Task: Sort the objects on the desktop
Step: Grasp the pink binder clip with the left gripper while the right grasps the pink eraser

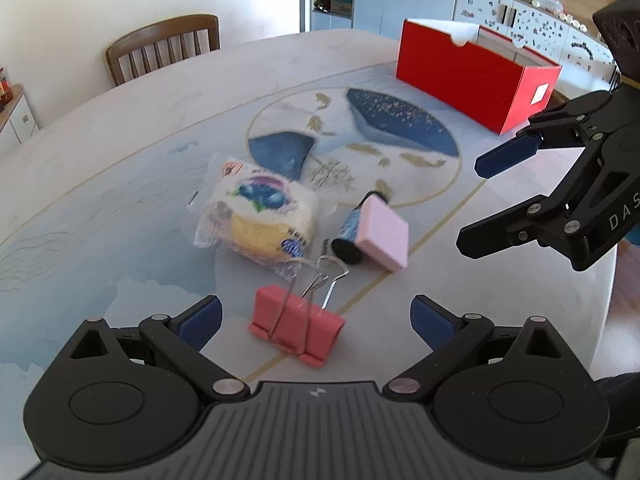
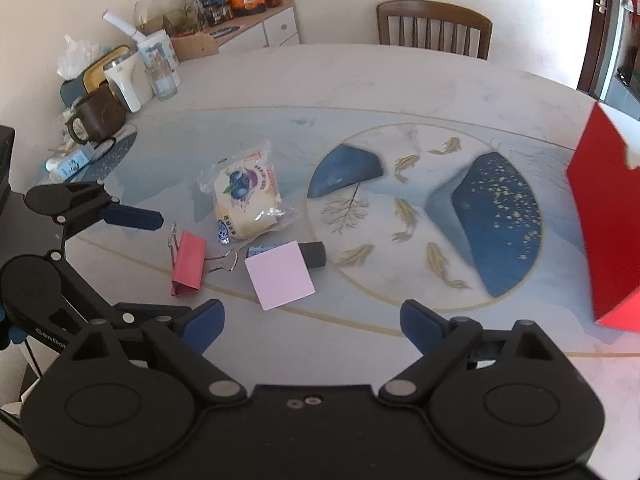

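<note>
Several small items lie together on the painted table. A pink binder clip sits nearest, between the wide-apart fingers of my left gripper, whose pads do not touch it. Behind it lie a wrapped blueberry cake snack, a pink square pad and a dark tube partly under the pad. My right gripper is open and empty, just short of the pad. A red box stands open-topped at the far right.
A wooden chair stands at the table's far side. A brown mug, a white dispenser, a glass and other clutter crowd the table's far left corner. The table edge curves close on the right.
</note>
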